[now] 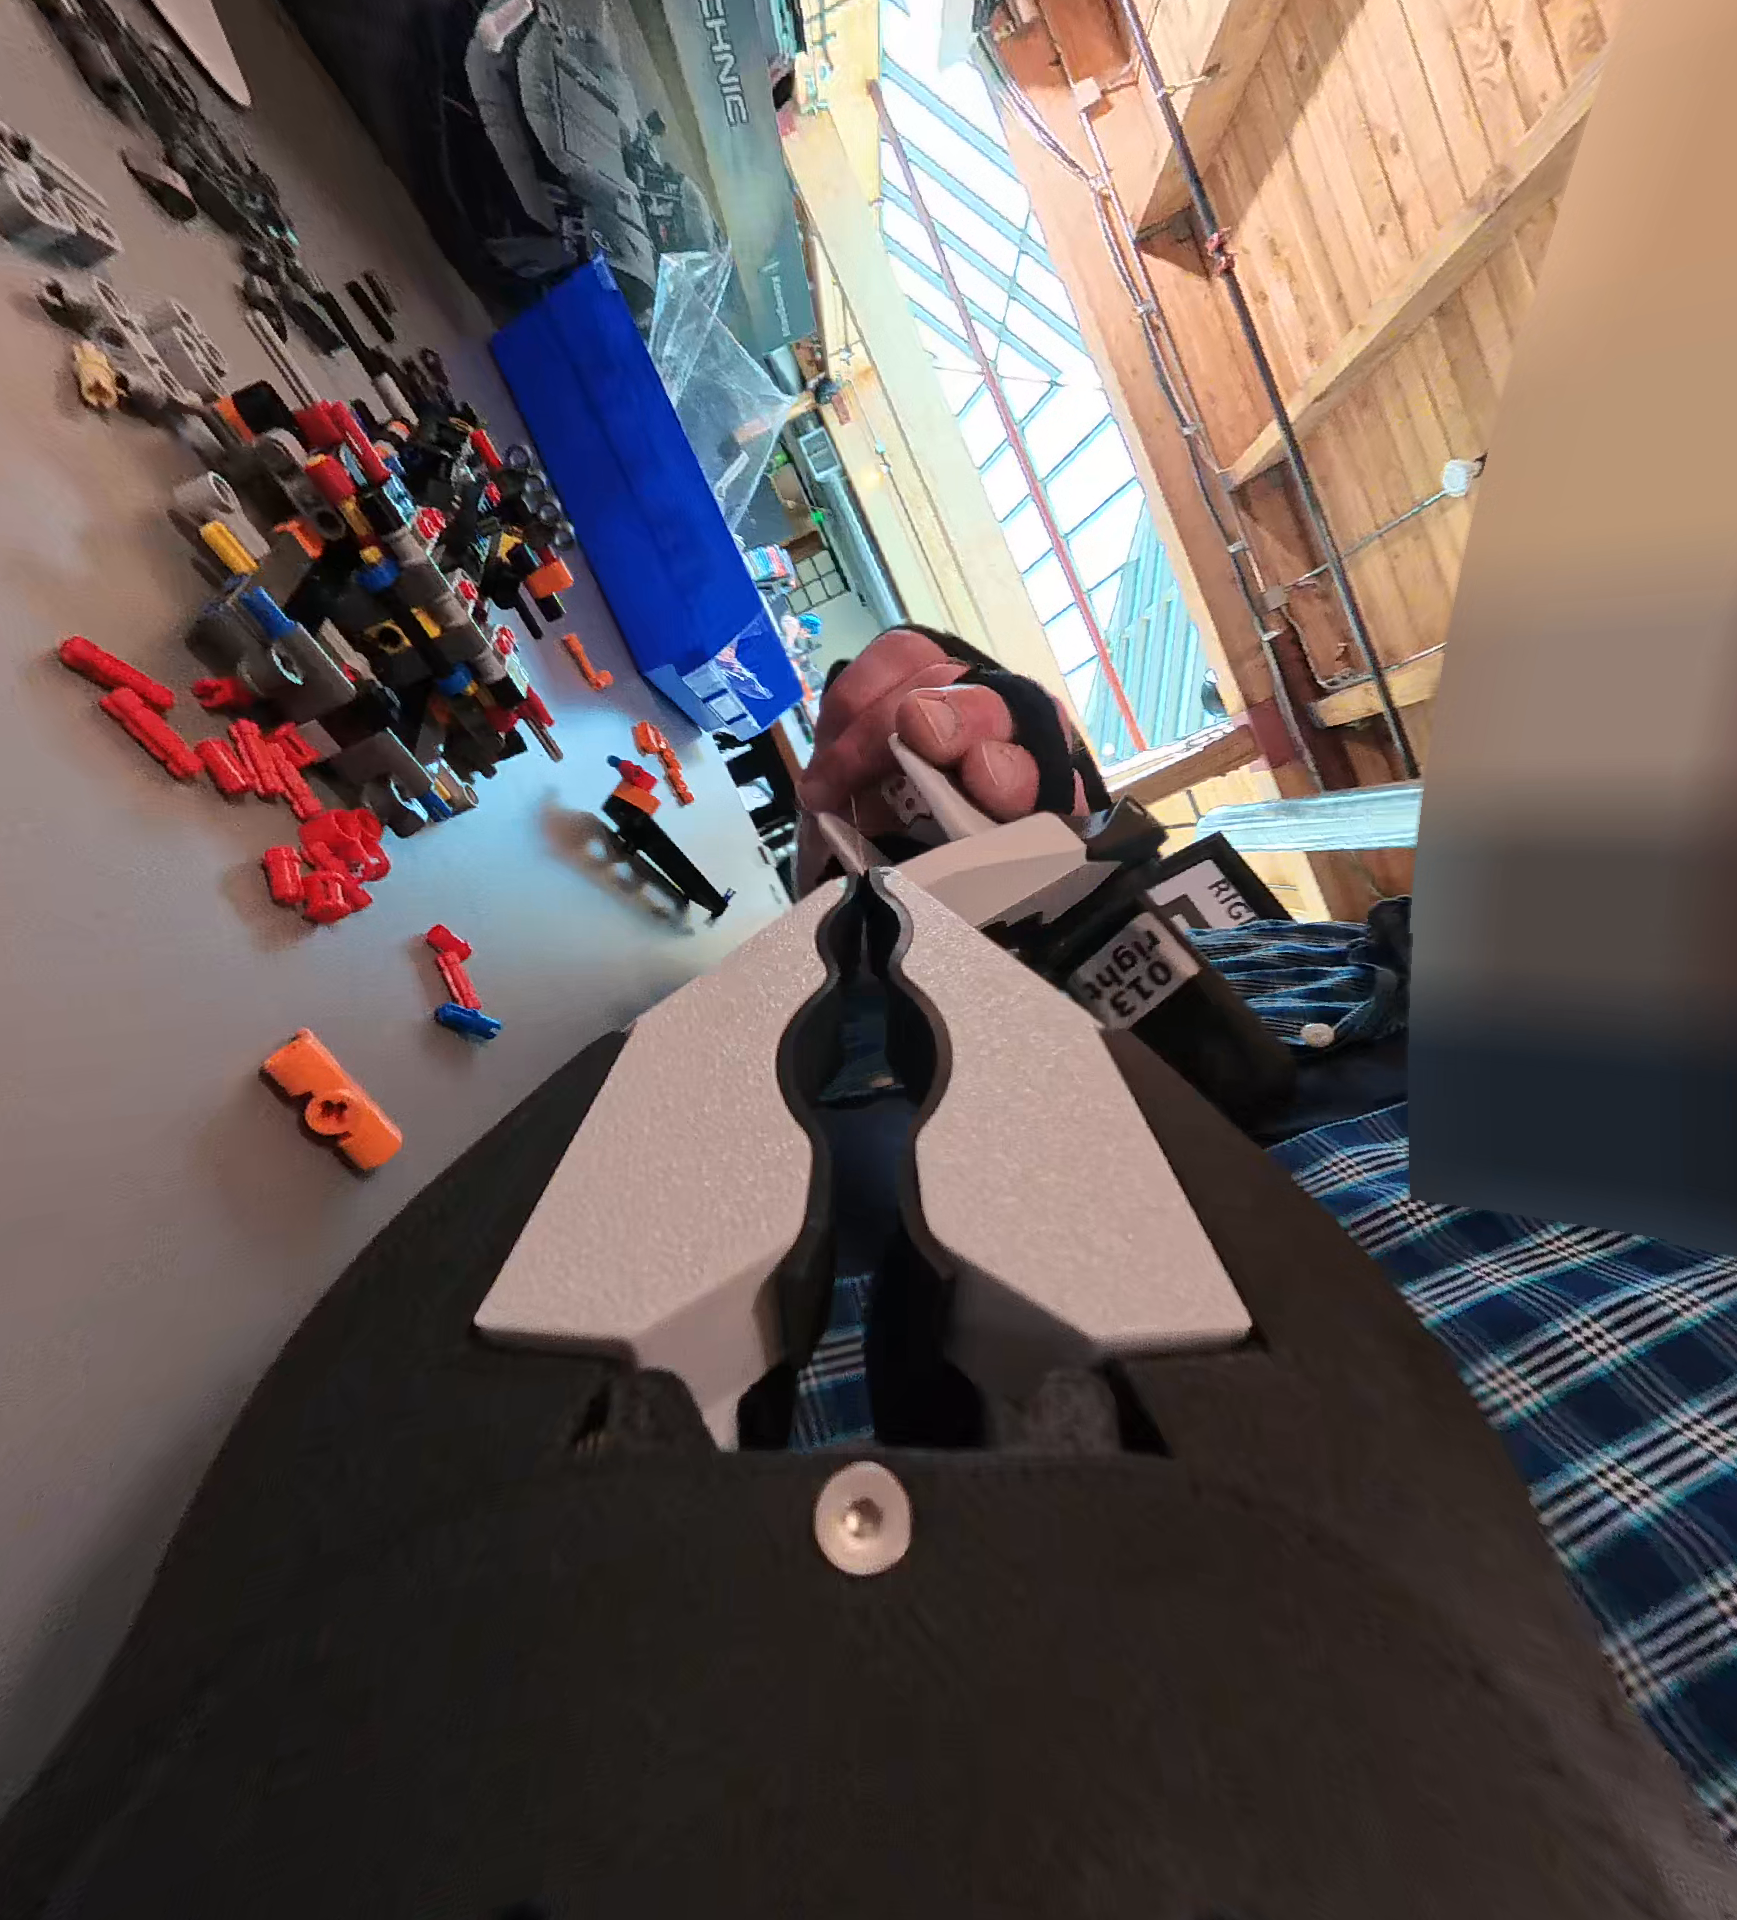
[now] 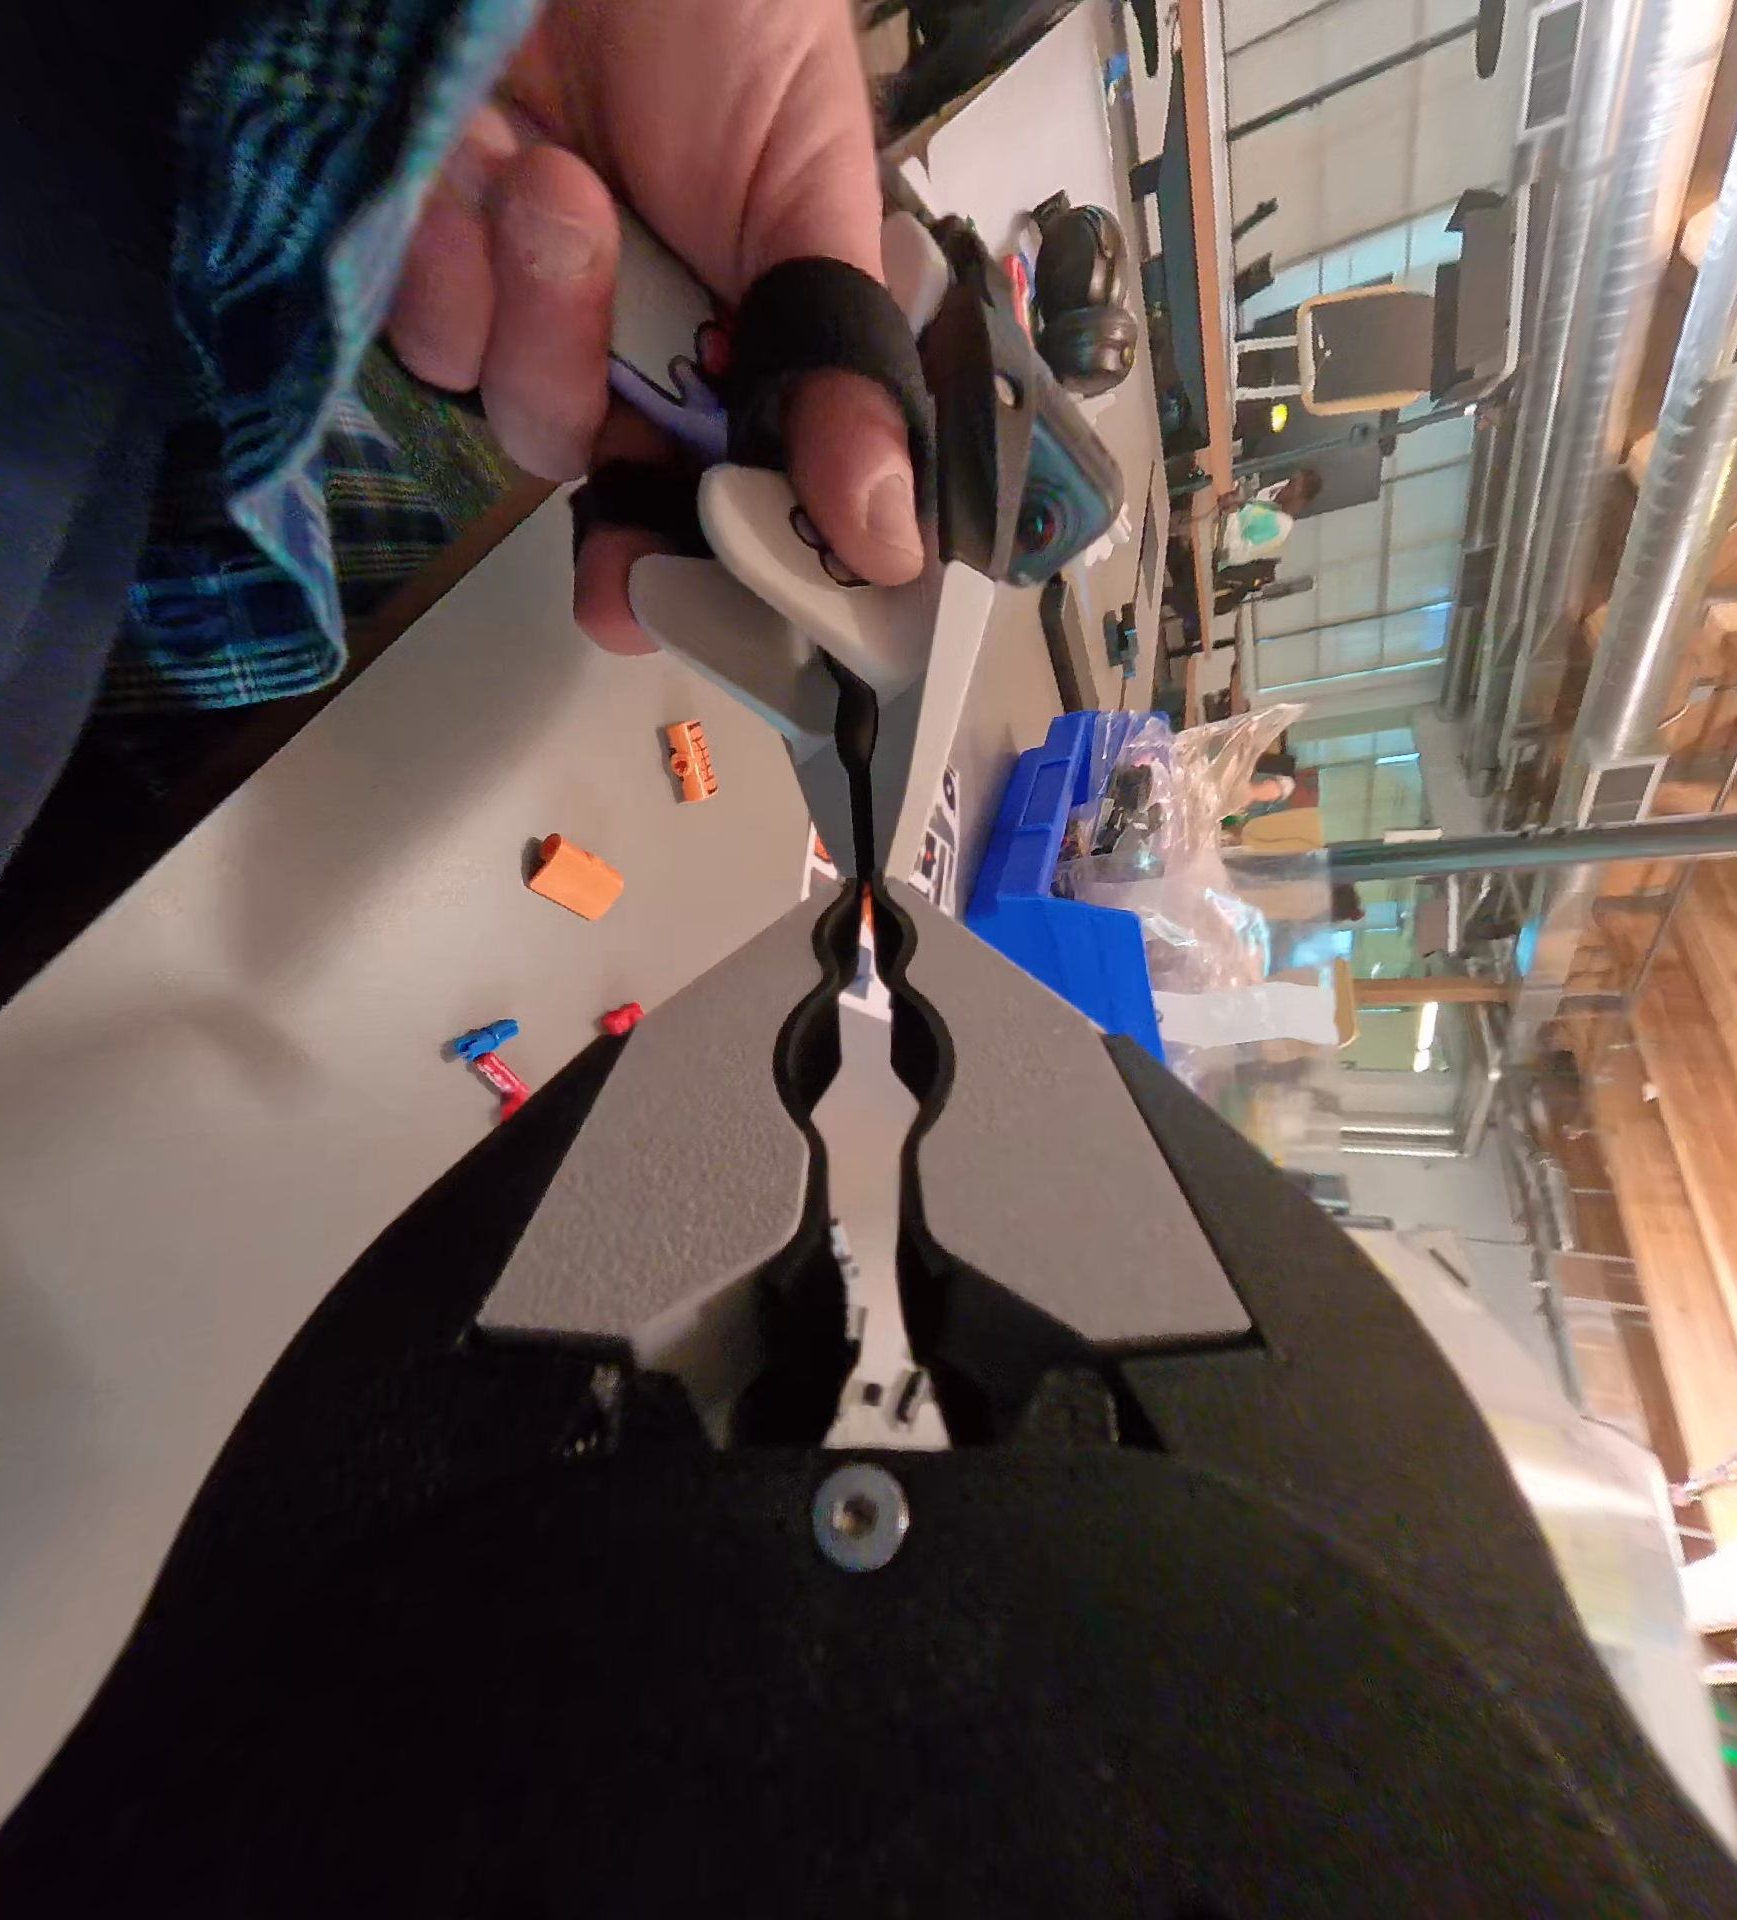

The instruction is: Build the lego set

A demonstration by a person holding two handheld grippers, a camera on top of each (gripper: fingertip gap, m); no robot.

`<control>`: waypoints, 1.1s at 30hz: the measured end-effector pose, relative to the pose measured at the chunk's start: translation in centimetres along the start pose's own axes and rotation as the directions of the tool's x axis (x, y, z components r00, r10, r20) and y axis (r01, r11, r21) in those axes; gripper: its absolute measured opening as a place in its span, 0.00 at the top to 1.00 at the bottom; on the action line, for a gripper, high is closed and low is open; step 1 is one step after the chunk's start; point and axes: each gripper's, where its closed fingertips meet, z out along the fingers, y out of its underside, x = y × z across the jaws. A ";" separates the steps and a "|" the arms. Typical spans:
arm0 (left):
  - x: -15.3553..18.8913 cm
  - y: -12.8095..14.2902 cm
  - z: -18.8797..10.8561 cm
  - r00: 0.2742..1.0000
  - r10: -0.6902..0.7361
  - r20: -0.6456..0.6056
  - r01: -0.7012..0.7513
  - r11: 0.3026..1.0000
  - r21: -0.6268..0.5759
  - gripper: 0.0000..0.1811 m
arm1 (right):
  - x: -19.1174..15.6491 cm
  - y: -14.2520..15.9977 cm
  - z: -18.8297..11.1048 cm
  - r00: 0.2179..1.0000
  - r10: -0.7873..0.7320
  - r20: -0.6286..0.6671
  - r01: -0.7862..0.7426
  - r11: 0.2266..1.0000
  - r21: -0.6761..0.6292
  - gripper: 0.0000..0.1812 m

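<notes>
My left gripper [image 1: 869,885] is shut, its tips pressed together, held sideways above the grey table [image 1: 64,1351]. My right gripper [image 2: 862,896] is shut too. The two grippers meet tip to tip: the right one shows in the left wrist view [image 1: 848,844], and the left one shows in the right wrist view [image 2: 862,852]. I cannot see whether a small piece is pinched where they meet. A pile of mixed lego pieces [image 1: 376,582] lies on the table, with red pins [image 1: 324,862] and an orange piece [image 1: 329,1114] nearer.
A blue bin [image 1: 635,499] with a clear plastic bag [image 2: 1207,790] stands past the pile. A black beam assembly [image 1: 661,847] lies near it. Orange pieces [image 2: 576,878] and a blue pin [image 2: 482,1039] lie loose. A person's hands [image 2: 718,208] and plaid sleeve [image 1: 1570,1403] are close. The grippers are tip to tip, or close to it. The blue pin [image 2: 482,1039] is about 10 centimeters from both grippers' fingertips. It turns up in the left wrist view [image 1: 465,1031] as well.
</notes>
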 end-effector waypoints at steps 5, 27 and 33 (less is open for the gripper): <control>0.3 -0.1 0.3 0.995 0.094 0.041 -0.095 0.995 0.022 1.00 | 0.4 0.0 -0.5 0.965 0.254 0.066 -0.254 0.967 -0.004 0.88; 0.7 -0.7 -1.4 0.972 0.214 0.093 -0.225 0.965 0.134 1.00 | 1.6 0.4 0.7 -0.213 0.833 0.510 -0.976 -0.162 -0.143 1.00; 0.5 -0.3 -1.7 0.963 0.242 0.120 -0.257 0.959 0.120 1.00 | 1.3 0.1 1.2 -0.246 0.815 0.524 -0.968 -0.177 -0.179 1.00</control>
